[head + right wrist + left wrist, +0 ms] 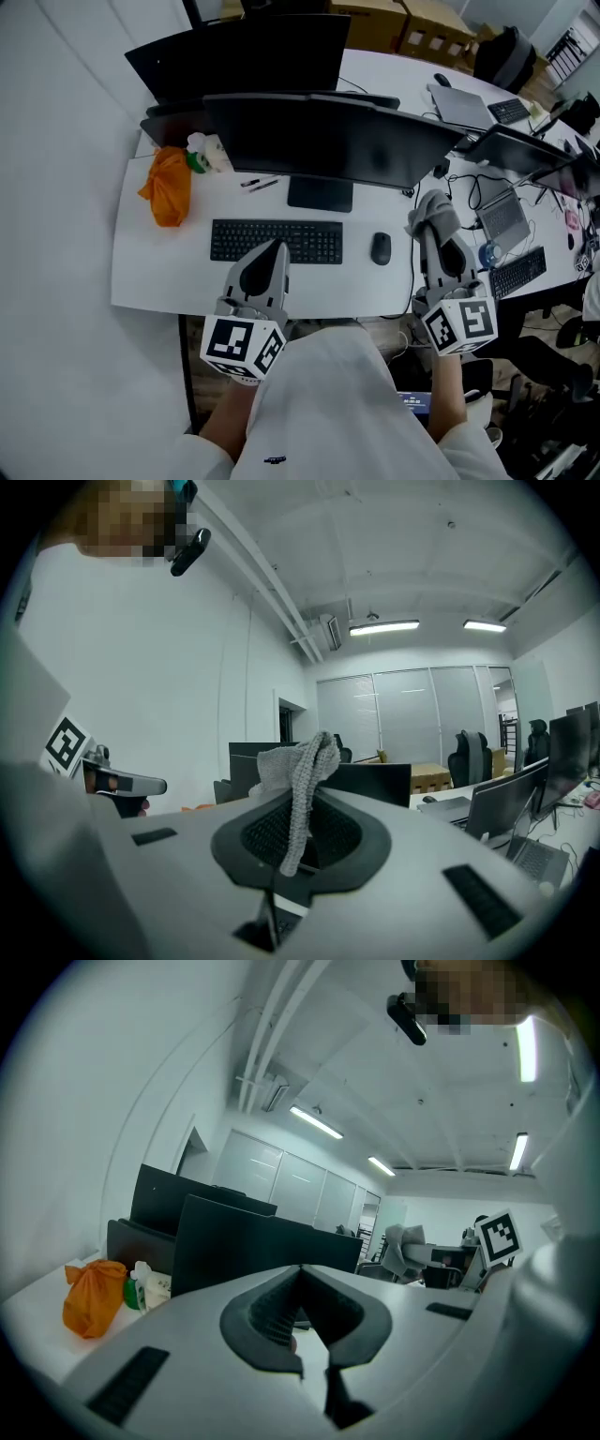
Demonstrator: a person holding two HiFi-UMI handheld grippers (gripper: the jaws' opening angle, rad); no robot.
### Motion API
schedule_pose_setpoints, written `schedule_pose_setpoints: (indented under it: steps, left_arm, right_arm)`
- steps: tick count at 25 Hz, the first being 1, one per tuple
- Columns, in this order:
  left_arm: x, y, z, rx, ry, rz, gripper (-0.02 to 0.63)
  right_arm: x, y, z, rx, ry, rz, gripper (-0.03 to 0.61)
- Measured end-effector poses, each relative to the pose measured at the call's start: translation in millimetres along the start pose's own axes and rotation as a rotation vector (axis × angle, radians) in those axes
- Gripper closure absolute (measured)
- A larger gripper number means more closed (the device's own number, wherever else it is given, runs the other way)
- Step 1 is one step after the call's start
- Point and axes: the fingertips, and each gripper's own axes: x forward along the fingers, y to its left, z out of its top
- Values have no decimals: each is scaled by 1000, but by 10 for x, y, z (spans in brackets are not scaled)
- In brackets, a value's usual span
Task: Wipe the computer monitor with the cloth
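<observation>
Cloth (302, 761) pinched by right hand-held gripper (300, 803); only head view shows keyboard (277, 241).

Cool, even office light falls from ceiling strips (384, 626), bright in the upper half of both gripper views. Those fisheye views bend and blacken at the corners; shadows are soft.
</observation>
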Motion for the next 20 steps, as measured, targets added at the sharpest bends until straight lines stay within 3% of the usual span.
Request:
schedule_pose_setpoints:
  steps: [11,20]
  left_arm:
    - [375,-174,173,32,-2,4,595]
    - [639,-189,245,63,16,3,595]
  right_arm:
    - [271,-460,169,-30,-6,1,558]
    - [583,-1000,388,-67,9,-66,552]
